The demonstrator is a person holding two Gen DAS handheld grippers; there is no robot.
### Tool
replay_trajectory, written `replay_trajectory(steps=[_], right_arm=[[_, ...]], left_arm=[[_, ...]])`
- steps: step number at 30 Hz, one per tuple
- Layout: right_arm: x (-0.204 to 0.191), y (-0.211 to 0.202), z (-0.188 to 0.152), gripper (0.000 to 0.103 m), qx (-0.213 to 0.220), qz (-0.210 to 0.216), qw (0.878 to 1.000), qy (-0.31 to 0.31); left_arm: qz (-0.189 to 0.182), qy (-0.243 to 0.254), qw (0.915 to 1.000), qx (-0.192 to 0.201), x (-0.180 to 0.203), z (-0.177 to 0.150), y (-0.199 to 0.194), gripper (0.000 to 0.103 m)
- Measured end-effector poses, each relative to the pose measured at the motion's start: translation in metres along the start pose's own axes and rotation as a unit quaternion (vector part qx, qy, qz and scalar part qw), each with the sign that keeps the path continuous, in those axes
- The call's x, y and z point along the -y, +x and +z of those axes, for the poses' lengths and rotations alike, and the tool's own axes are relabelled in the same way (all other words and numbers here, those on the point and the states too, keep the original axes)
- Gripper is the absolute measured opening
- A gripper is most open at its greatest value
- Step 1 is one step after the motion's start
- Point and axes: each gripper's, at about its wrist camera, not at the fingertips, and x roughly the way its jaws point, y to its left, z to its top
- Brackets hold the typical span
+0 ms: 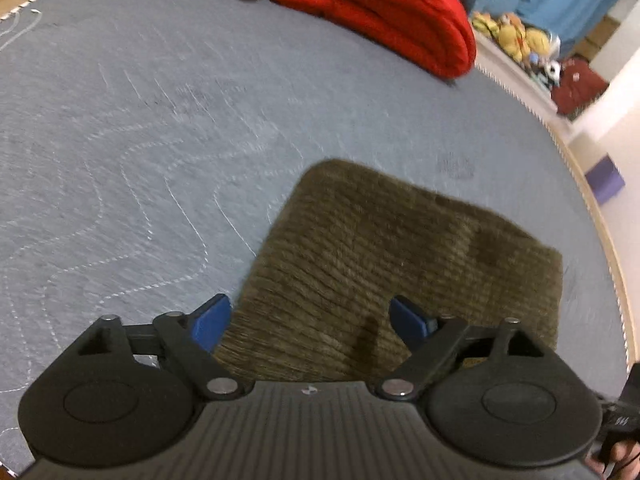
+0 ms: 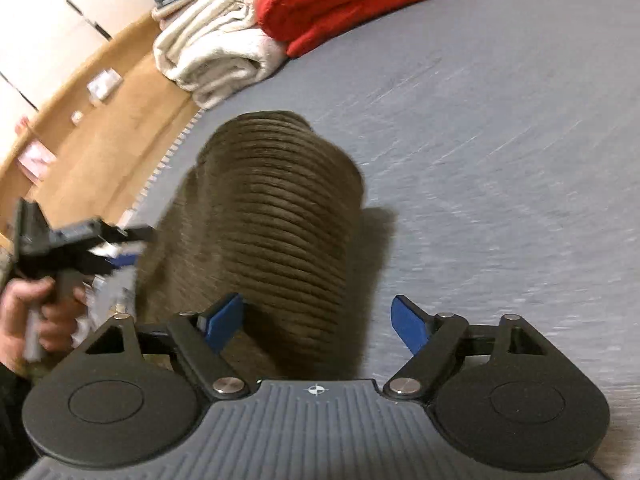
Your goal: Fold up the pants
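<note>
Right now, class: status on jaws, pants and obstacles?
Left gripper, right gripper: jaws open, empty. Brown pants folded on mat. Red and white piles well clear.

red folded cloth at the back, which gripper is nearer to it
Cannot tell for sure; neither is close. Both the left gripper and the right gripper hang open over the brown folded pants, and the red folded cloth lies well beyond.

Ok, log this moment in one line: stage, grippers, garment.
stage: fold released | left gripper: open, empty | right gripper: open, empty | brown pants: folded bundle on grey bed cover, untouched
</note>
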Motion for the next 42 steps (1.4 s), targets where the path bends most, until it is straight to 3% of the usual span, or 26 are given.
replay_trajectory(steps=[4,8,11,12,13,14,16,17,19,20,28,34,37,38,39,41,42], right_arm=[[-0.007,0.016,0.007,0.091,0.0,0.048,0.999,0.012],[-0.009,0.035,0.013,0.093,-0.012,0.043,0.999,0.024],[-0.01,0.051,0.011,0.092,-0.027,0.04,0.998,0.033],[-0.01,0.052,0.012,0.079,-0.028,0.042,0.998,0.037],[-0.01,0.053,0.014,0.059,-0.027,0.044,0.998,0.043],[-0.011,0.051,0.015,0.05,-0.024,0.04,0.998,0.045],[-0.014,0.046,0.019,0.04,-0.015,0.039,0.998,0.048],[-0.016,0.042,0.021,0.039,-0.008,0.035,0.998,0.043],[-0.019,0.028,0.026,0.035,0.015,0.027,0.999,0.038],[-0.021,0.018,0.029,0.034,0.03,0.02,0.999,0.034],[0.006,-0.087,0.068,0.031,0.153,-0.051,0.987,0.006],[0.054,-0.141,0.075,0.03,0.202,-0.134,0.97,0.011],[0.089,-0.149,0.077,0.03,0.203,-0.174,0.963,0.036],[0.101,-0.149,0.078,0.03,0.204,-0.196,0.958,0.048],[0.112,-0.149,0.077,0.031,0.208,-0.222,0.951,0.059],[0.132,-0.152,0.079,0.033,0.217,-0.274,0.932,0.091],[0.141,-0.157,0.08,0.035,0.218,-0.274,0.93,0.11]], left_arm=[[-0.004,0.003,0.9995,-0.033,0.0,-0.001,0.024,0.093],[-0.051,-0.027,0.9969,-0.054,-0.017,-0.001,0.044,0.093],[-0.064,-0.035,0.9957,-0.057,-0.022,-0.005,0.053,0.09],[-0.068,-0.036,0.9956,-0.055,-0.023,-0.006,0.054,0.087],[-0.071,-0.035,0.9954,-0.054,-0.022,-0.007,0.055,0.082],[-0.074,-0.033,0.9953,-0.052,-0.02,-0.007,0.054,0.08],[-0.07,-0.027,0.9963,-0.043,-0.013,-0.008,0.049,0.068],[-0.069,-0.022,0.9966,-0.039,-0.005,-0.01,0.046,0.065],[-0.087,-0.018,0.9958,-0.024,0.016,-0.009,0.036,0.047],[-0.098,-0.015,0.9949,-0.02,0.026,-0.009,0.033,0.046],[-0.184,0.027,0.9826,0.006,0.141,-0.012,0.052,0.045],[-0.215,0.059,0.9743,-0.029,0.214,-0.029,0.097,0.048],[-0.178,0.08,0.9795,-0.051,0.234,-0.032,0.121,0.049],[-0.152,0.097,0.9828,-0.039,0.239,-0.034,0.12,0.051],[-0.139,0.11,0.9838,-0.028,0.244,-0.033,0.118,0.058],[-0.124,0.123,0.9847,-0.002,0.245,-0.031,0.107,0.06],[-0.114,0.129,0.985,0.014,0.244,-0.028,0.101,0.06]])
